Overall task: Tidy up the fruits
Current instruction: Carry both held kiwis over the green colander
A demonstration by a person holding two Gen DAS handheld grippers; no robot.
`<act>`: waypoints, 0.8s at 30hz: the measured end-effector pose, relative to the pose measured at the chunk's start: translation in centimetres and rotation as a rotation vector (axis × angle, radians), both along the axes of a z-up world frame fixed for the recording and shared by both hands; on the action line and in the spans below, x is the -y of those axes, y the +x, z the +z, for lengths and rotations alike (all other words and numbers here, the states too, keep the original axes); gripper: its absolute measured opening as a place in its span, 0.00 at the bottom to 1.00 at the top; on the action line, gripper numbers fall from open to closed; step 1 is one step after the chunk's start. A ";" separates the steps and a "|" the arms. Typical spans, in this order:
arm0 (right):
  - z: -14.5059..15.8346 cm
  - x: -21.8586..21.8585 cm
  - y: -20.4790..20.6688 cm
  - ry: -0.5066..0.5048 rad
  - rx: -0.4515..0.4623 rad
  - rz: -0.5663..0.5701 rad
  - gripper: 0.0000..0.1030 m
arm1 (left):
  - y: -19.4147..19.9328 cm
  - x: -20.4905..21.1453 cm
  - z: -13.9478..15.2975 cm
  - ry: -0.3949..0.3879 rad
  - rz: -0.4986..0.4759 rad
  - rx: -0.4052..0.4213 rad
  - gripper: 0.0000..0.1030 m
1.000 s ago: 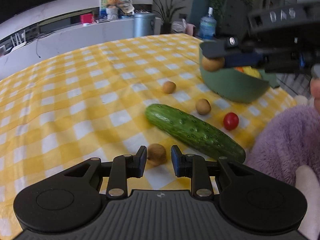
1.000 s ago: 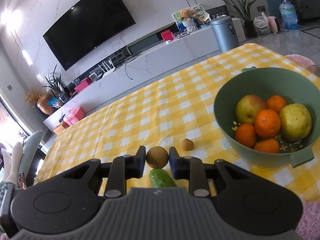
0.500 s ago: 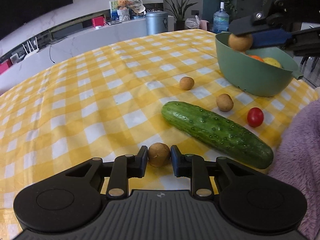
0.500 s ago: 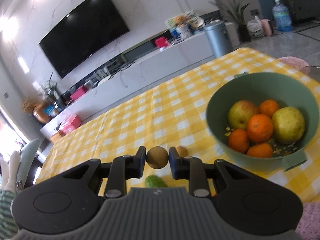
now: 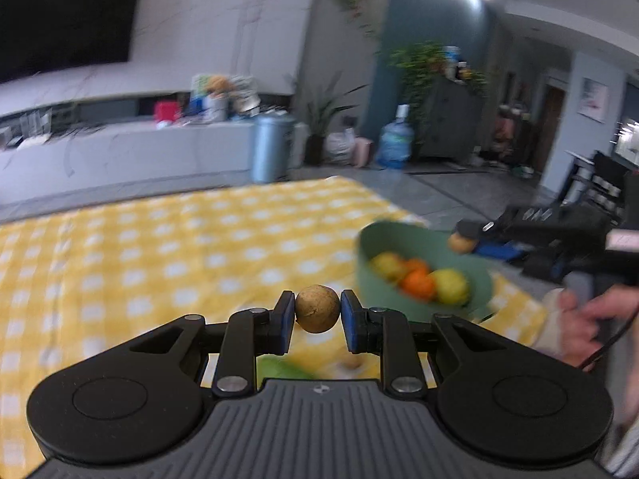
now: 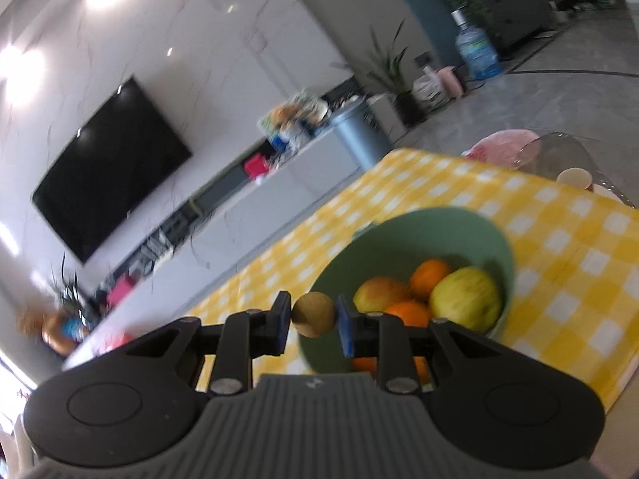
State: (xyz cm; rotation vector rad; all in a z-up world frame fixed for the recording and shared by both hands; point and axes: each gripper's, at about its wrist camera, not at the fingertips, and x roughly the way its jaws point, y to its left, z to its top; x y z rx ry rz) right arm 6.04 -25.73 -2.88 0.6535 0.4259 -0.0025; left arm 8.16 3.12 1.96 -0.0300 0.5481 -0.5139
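Right claw point(image 6: 310, 320) grips a small brown fruit point(image 6: 313, 314) at the near rim of the green bowl point(image 6: 403, 235); it should clear the rim, then release low. Left claw point(image 5: 315, 316) clamps another brown fruit point(image 5: 317, 308), bowl ahead-right; wait.
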 end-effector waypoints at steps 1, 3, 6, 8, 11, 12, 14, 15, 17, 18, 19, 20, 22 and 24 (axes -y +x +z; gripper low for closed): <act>-0.1 0.6 -0.3 0.011 0.015 -0.018 0.21 | 0.1 0.7 0.5 -0.004 -0.019 0.015 0.27; -0.3 1.3 -0.5 0.018 0.023 -0.042 0.21 | 0.7 2.2 1.2 -0.016 -0.061 0.026 0.27; -0.9 2.0 -0.3 0.036 0.004 -0.050 0.21 | 2.1 4.7 1.2 -0.025 -0.099 0.004 0.27; -1.5 2.1 0.4 0.057 -0.022 -0.024 0.21 | 3.0 6.2 0.7 -0.022 -0.111 -0.010 0.27; -2.3 2.2 1.0 0.071 -0.063 -0.033 0.21 | 4.0 8.0 -0.2 -0.022 -0.124 -0.034 0.27; -2.5 2.4 1.0 0.078 -0.074 -0.044 0.21 | 4.1 8.4 -0.4 -0.023 -0.127 -0.040 0.27; -2.7 3.0 0.9 0.098 -0.085 -0.082 0.21 | 4.3 8.9 -0.9 -0.022 -0.135 -0.050 0.27; -2.8 3.3 0.8 0.101 -0.093 -0.102 0.22 | 4.4 9.2 -1.2 -0.020 -0.140 -0.053 0.27; -3.0 3.6 0.8 0.104 -0.118 -0.139 0.22 | 4.4 9.7 -1.5 -0.019 -0.145 -0.059 0.27; -3.2 3.8 0.8 0.113 -0.137 -0.151 0.26 | 4.4 9.8 -1.7 -0.021 -0.137 -0.059 0.27; -3.4 3.8 0.9 0.124 -0.148 -0.155 0.30 | 4.5 9.8 -1.9 -0.022 -0.127 -0.057 0.27; -3.5 3.9 0.9 0.134 -0.151 -0.160 0.35 | 4.4 9.9 -2.1 -0.024 -0.117 -0.055 0.27; -3.3 3.7 0.9 0.121 -0.149 -0.162 0.36 | 4.6 9.9 -2.2 -0.040 -0.113 -0.064 0.27; -3.2 3.6 0.7 0.110 -0.137 -0.168 0.39 | 5.2 10.1 -2.4 -0.055 -0.117 -0.091 0.27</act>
